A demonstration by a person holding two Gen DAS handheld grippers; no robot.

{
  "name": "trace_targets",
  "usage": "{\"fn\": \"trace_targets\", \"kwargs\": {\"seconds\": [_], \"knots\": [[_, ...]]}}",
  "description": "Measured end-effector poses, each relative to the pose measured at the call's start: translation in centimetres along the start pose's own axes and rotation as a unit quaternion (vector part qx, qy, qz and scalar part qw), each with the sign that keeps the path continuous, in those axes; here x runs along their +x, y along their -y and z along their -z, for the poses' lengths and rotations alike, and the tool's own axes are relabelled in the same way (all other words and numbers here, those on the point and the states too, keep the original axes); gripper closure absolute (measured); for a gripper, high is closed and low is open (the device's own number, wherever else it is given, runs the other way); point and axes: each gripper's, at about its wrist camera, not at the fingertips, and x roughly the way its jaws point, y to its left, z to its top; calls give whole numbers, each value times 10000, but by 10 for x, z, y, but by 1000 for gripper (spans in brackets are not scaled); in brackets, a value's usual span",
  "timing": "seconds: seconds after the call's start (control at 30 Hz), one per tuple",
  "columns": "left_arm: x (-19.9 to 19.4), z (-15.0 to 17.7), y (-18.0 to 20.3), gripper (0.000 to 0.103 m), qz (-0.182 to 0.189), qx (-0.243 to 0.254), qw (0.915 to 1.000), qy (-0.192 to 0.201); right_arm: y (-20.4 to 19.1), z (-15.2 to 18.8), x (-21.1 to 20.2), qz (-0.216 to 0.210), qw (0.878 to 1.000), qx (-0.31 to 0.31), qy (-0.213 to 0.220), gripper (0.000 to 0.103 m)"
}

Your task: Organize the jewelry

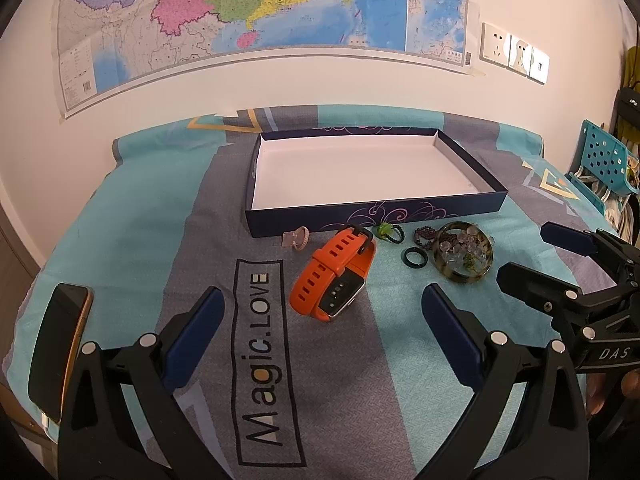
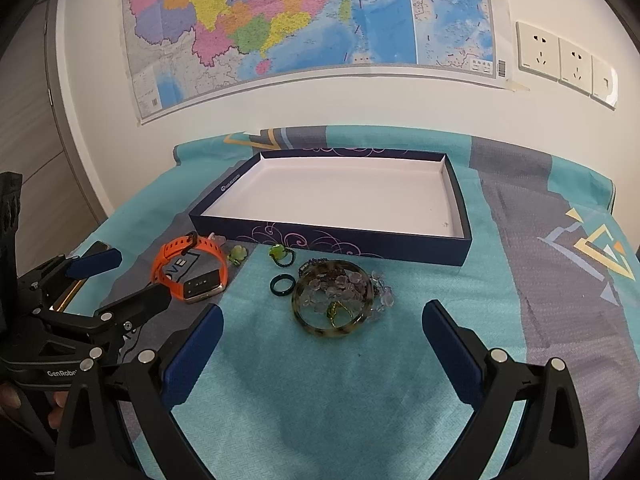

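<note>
Both claws hang above a cloth-covered table [image 1: 132,208] with nothing between their fingers. The left claw [image 1: 322,334] stands wide apart, aimed at an orange watch [image 1: 334,274] lying on its side on the cloth. The right claw [image 2: 322,342] is likewise spread wide, facing a mottled bangle [image 2: 334,300].

The jewelry sits in a loose row just in front of a shallow dark-blue box [image 2: 332,240], whose white inside holds nothing. Inside and beside the bangle lies a heap of clear beads [image 2: 348,282], touching it. Just left of the bangle is a dark green ring [image 2: 282,283], and beyond that a small green-topped ring [image 2: 282,255] near the box wall. A pale pinkish piece [image 1: 296,238] lies left of the watch strap, perhaps a ring, though it is too small to tell.

A phone [image 1: 60,344] rests at the table's left edge, well apart from the jewelry. A map [image 2: 304,20] hangs on the wall behind.
</note>
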Motion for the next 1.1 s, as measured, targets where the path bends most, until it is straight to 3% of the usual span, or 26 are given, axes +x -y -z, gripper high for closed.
{"fn": "trace_targets", "kwargs": {"seconds": [1.1], "knots": [[6,3,3,6,5,-16,9999,-109,3,1,4,-69,9999,94,-68,7]]}}
